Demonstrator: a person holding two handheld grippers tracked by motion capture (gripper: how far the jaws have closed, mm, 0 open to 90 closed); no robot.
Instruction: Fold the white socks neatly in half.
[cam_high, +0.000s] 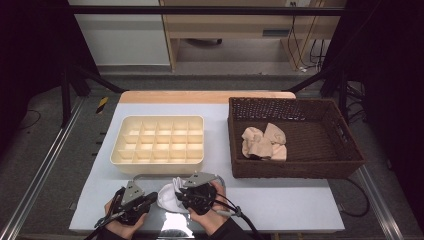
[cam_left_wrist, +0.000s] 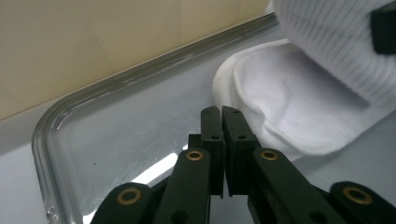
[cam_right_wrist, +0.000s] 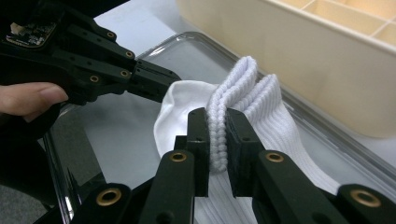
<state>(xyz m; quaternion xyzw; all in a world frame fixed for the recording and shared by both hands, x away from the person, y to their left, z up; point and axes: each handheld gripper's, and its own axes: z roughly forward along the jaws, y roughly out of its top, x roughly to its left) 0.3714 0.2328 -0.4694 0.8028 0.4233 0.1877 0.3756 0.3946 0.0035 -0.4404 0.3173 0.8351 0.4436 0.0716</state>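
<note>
The right gripper (cam_right_wrist: 217, 140) pinches the doubled ribbed cuff of a soft white cotton sock (cam_right_wrist: 261, 121). The sock lies on a clear plastic tray (cam_right_wrist: 196, 44), just in front of the cream compartment box (cam_high: 159, 142). The left gripper (cam_left_wrist: 220, 119), jaws pressed together and empty, rests at the sock's toe. Light, limp and floppy, the sock should hold best by its thick cuff.

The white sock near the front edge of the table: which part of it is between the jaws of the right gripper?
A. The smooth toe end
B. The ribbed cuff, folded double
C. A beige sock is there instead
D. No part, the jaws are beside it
B: in the right gripper view the right gripper pinches the folded ribbed cuff of the white sock, while the smooth end lies toward the left gripper.
</note>
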